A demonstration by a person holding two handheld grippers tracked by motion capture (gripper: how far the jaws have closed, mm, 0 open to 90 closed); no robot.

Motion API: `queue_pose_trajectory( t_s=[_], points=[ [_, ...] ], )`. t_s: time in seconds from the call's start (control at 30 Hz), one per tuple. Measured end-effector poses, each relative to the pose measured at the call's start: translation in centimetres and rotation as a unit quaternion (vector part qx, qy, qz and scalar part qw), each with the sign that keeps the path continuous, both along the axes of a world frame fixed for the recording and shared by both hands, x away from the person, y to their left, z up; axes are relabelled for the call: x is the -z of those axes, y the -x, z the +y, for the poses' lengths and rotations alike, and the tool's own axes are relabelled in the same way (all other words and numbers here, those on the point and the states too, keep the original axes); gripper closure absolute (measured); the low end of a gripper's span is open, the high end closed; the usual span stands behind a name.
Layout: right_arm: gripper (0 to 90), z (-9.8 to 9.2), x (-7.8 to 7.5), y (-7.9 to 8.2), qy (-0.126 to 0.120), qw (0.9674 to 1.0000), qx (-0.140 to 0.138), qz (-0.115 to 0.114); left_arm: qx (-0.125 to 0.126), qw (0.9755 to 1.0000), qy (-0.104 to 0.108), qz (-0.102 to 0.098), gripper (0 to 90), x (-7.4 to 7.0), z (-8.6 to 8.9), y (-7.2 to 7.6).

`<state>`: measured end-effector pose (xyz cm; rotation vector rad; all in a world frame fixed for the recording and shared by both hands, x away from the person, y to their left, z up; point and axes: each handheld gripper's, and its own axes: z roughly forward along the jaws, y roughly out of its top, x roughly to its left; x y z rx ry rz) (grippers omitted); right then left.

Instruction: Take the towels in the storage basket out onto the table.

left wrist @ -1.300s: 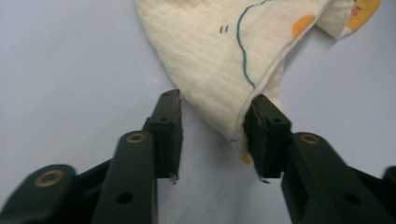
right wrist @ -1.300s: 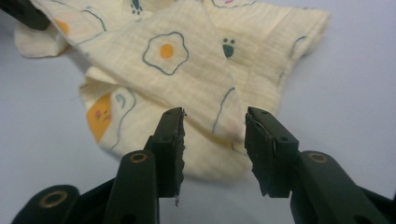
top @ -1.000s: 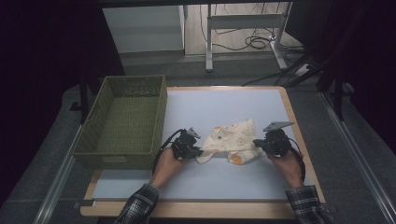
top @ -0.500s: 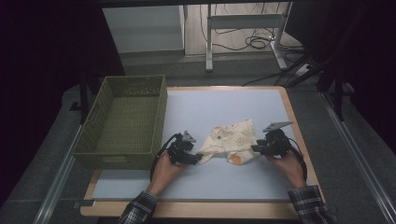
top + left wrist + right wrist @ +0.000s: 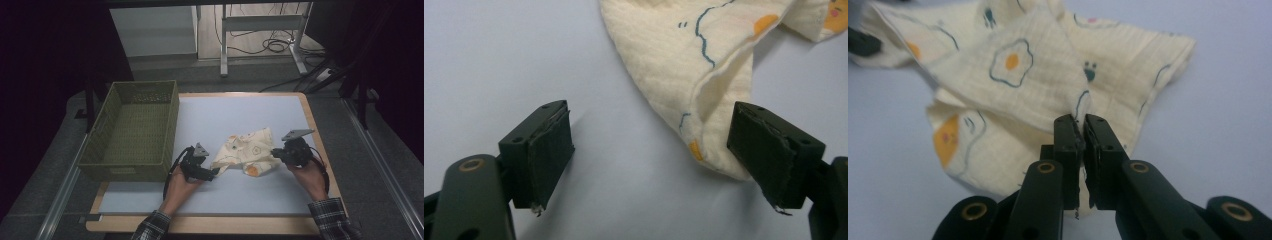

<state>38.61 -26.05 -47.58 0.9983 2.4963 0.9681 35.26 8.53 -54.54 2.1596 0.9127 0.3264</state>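
Right tongs (image 5: 1080,131): clenched on a raised fold of the cloth (image 5: 1048,85), having just been closing.
Left tongs (image 5: 649,150): released, jaws having just been opening; the cloth's corner lies between them, beside one jaw, ungripped.
Cloth: cream muslin with egg print, rumpled on the counter (image 5: 240,190), right of the basket (image 5: 131,131). Judged light, limp, non-slip, not fragile; best taken at corners or hems. Long axis runs roughly from left tongs to right tongs, rising slightly rightward in the high view.

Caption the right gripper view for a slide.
Right tool, jaws closed, pinches a fold of the cream egg-print cotton cloth lying crumpled on the pale blue table.
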Motion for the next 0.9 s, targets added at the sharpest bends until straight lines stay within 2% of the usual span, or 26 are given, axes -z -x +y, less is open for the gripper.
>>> queue_pose_trajectory(
  t_s=[0.03, 0.17, 0.3, 0.5, 0.7, 0.83, 0.9],
  points=[
    [83.5, -0.1, -0.5, -0.1, -0.006, 1.0000, -0.002, 0.004, 0.001, 1.0000, -0.002, 0.000, 18.3, 0.0, 0.0, 0.0],
    [84.1, 0.0, -2.3, -0.9, -0.016, 0.9998, 0.007, -0.005, -0.001, 1.0000, -0.001, -0.003, 18.6, 0.0, 0.0, 0.0],
    [84.9, 1.7, -4.2, -2.4, -0.015, 0.9997, 0.003, -0.017, -0.001, 1.0000, -0.002, -0.004, 18.5, 0.0, 0.0, 0.0],
    [85.0, 6.9, -7.1, -5.5, 0.007, 0.9990, -0.022, -0.039, 0.000, 1.0000, -0.004, -0.004, 18.5, 0.0, 0.0, 0.1],
    [85.0, 12.1, -8.9, -8.7, 0.026, 0.9976, -0.035, -0.053, -0.001, 1.0000, -0.002, -0.004, 18.4, 0.0, 0.0, 0.0],
    [84.4, 15.2, -9.5, -11.2, 0.011, 0.9978, -0.036, -0.055, 0.000, 1.0000, -0.002, -0.003, 18.4, 0.0, 0.0, 0.0],
    [74.5, 16.4, -8.8, -12.4, 0.007, 0.9987, -0.033, -0.038, 0.000, 1.0000, -0.003, -0.003, 18.4, 0.0, 0.0, 0.0]
  ],
)
